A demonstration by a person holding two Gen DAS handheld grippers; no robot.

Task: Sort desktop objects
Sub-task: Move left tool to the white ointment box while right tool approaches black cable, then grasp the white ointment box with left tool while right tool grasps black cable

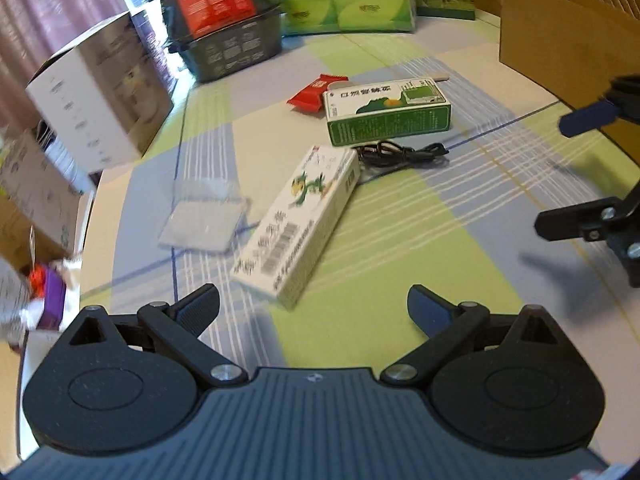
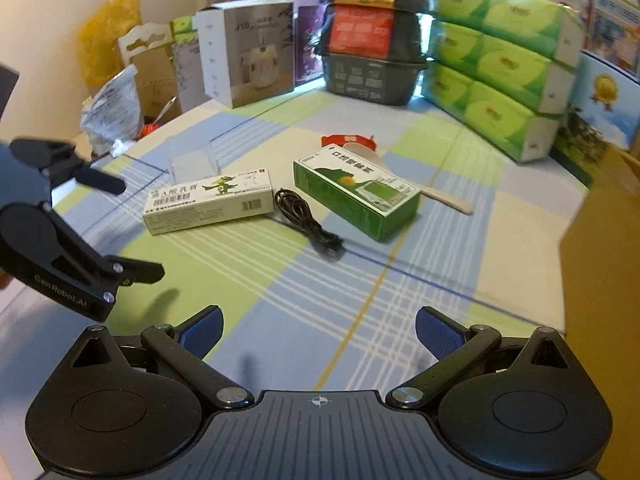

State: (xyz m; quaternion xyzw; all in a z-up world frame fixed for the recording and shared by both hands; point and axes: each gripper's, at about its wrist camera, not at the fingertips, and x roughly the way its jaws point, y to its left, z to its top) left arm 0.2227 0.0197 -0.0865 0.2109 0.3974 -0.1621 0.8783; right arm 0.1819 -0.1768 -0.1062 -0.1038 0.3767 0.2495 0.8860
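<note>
Your left gripper point(image 1: 312, 304) and right gripper point(image 2: 318, 326), jaws released, flank the long white cardboard carton point(image 1: 302, 222), ready to pick.

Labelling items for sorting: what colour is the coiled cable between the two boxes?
Black; the cable shows best in the right wrist view.

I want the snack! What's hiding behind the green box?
Behind the green box lie a red snack packet and a pale spoon. The box covers part of each.
</note>
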